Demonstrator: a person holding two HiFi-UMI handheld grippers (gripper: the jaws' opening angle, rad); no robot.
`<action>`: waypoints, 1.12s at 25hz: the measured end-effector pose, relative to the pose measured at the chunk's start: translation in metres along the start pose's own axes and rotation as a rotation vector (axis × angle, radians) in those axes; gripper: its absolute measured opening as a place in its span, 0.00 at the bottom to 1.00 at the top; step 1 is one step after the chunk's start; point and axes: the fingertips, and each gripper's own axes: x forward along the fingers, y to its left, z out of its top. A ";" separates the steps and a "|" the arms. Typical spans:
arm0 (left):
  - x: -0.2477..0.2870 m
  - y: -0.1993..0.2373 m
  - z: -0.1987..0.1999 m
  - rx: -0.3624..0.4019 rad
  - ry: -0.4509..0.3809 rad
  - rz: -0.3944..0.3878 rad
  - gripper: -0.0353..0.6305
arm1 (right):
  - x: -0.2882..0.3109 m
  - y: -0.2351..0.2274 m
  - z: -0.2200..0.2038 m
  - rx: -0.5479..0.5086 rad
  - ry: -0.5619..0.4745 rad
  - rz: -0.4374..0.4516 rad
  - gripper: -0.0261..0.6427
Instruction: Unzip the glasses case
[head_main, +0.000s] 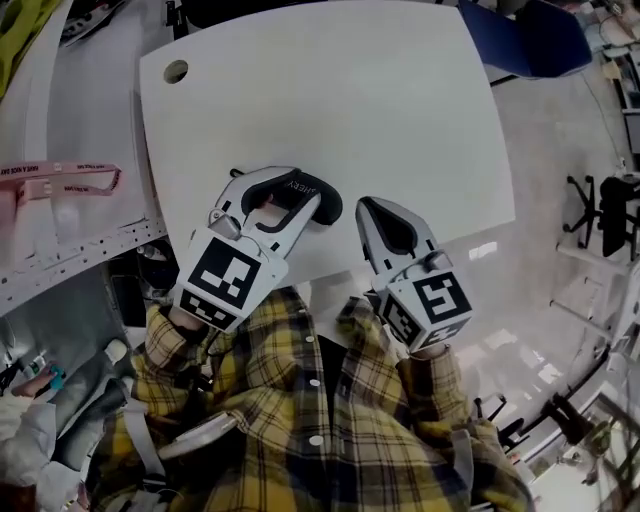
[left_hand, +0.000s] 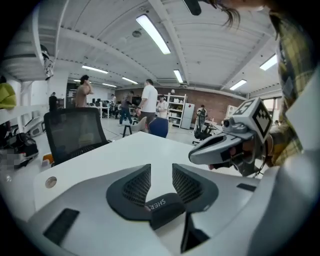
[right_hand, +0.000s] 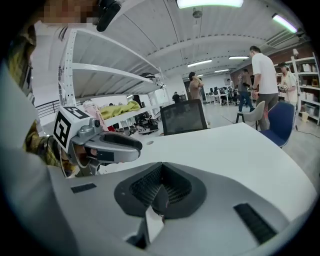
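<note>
Since no glasses case shows on the table at upper frame, my left gripper gapes about a lettered tab, my right gripper clenched empty.

Around you, itemised:
- white bench, with a round hole at its far left corner
- pink lanyard on the white surface to your left
- blue chair past the bench's far right corner
- black mesh chair beside the bench
- people standing well back
- ceiling lights overhead

Yellow plaid shirt, white buttons; left tongs and right tongs grey, black-padded.
</note>
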 end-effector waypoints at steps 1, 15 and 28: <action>0.003 -0.002 -0.008 0.025 0.030 -0.026 0.24 | 0.002 0.000 -0.006 0.009 0.012 0.000 0.04; 0.043 -0.003 -0.104 0.443 0.412 -0.280 0.49 | 0.009 -0.010 -0.082 0.113 0.143 0.001 0.04; 0.062 -0.008 -0.139 0.629 0.521 -0.406 0.54 | 0.016 -0.009 -0.123 0.161 0.235 0.024 0.04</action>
